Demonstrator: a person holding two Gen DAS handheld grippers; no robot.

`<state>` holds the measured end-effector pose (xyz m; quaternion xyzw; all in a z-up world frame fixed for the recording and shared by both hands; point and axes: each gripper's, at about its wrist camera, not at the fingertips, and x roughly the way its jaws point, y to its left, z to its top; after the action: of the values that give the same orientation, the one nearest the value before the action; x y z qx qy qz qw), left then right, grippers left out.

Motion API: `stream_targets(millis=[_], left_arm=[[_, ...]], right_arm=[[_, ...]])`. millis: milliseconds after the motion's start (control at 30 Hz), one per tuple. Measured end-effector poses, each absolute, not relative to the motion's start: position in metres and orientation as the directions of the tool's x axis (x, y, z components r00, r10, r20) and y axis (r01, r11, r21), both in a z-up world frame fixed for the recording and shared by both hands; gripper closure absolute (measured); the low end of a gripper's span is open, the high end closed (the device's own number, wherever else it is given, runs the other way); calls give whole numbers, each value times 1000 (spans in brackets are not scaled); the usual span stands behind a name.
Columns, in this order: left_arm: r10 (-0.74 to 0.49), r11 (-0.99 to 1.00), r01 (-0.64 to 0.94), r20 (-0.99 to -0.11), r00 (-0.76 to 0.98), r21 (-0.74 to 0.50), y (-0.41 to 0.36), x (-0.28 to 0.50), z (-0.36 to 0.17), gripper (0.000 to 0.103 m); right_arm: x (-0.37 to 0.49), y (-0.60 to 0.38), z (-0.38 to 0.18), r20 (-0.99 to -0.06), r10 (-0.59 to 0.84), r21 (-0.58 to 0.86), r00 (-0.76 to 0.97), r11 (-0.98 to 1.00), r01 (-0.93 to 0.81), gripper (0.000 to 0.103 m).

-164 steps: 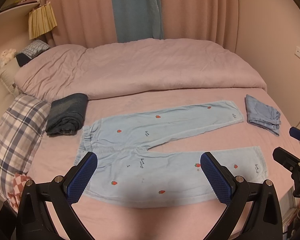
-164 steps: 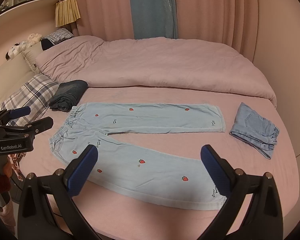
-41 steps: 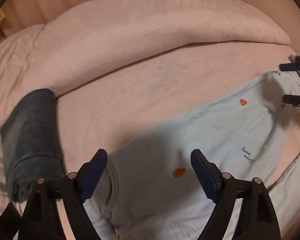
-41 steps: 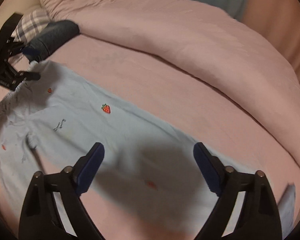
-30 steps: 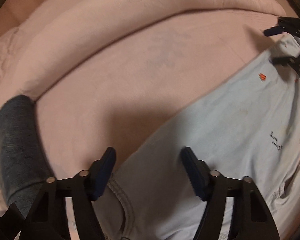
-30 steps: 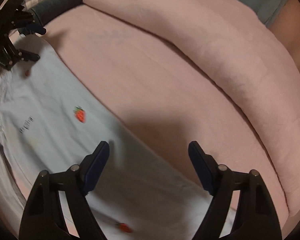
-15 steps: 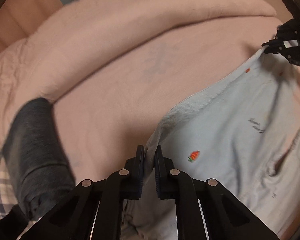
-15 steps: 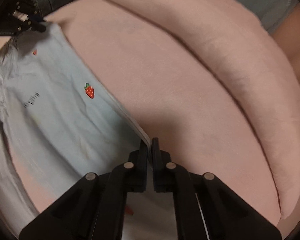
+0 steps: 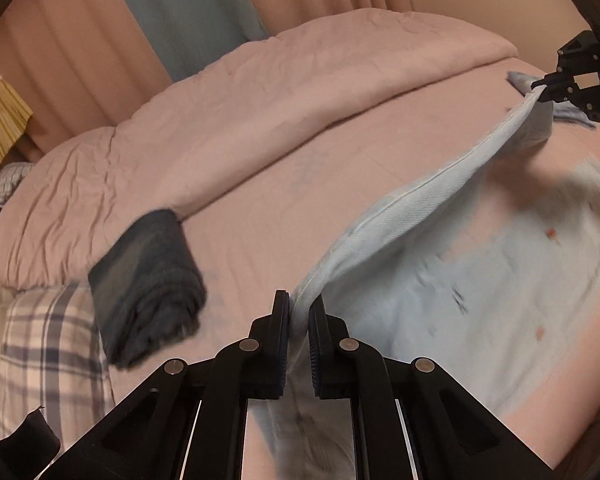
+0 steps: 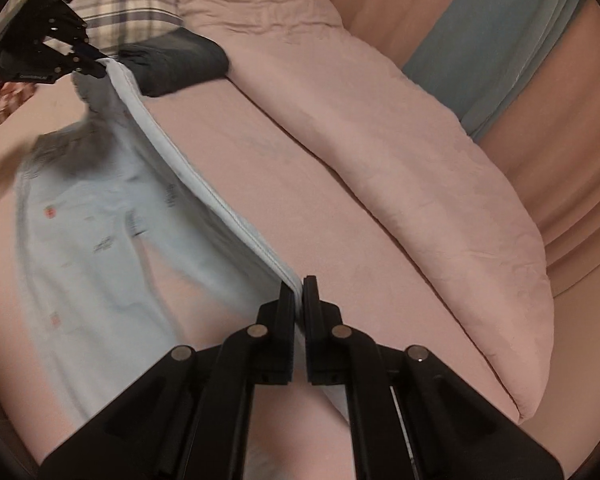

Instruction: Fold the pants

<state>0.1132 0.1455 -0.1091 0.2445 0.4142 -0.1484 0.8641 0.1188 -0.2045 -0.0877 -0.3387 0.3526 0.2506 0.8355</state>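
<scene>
Left tool [image 9: 299,312] and right tool [image 10: 299,294] each clamp the far edge of the light-blue pants [image 9: 440,280], lifted taut above the bed [image 9: 280,184].

Bare sheet [image 9: 260,216] lies between the duvet [image 9: 260,92] and dark folded garment [image 9: 148,276].

A: Left wrist view: position?
B: Behind its black two-finger left gripper [image 9: 299,312], close above the pink-sheeted bed [image 9: 260,216], angled down toward the pink folded duvet [image 9: 260,92].

A: Right wrist view?
B: Behind the right gripper [image 10: 299,294], equally near, angled down.

A: Shared content?
B: Light blue strawberry-print pants [image 9: 480,264], dark rolled garment [image 10: 172,66], and each other's gripper.
</scene>
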Motion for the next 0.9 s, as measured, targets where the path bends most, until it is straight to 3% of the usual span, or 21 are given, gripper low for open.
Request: stream_targets(millis=[167,400,633,833,900], left_arm=[[-45,822,474,-794,606,316,153,73,-124,94],[-3,867,381,-759,651,322,145,108,-122,94],[140,901,242,-769,623,360,132,225,-149,94],[251,898,198,-825,506,394,135,293,-224,94],[285,889,188,-825,488,418,135,300,-242,89]], right_arm=[[79,-183,-108,-769,193,-398,609,602,-693,99],[75,-167,-127,-770,129,-447,625,590,-673,99],[198,-136,-141,-664,-68,-624,745,599,-502,99],[319,-111,-206,-714,-141,-599,686,630,-494,99],[340,-103,-229,-733,-159,-596,662,620,-511,98]])
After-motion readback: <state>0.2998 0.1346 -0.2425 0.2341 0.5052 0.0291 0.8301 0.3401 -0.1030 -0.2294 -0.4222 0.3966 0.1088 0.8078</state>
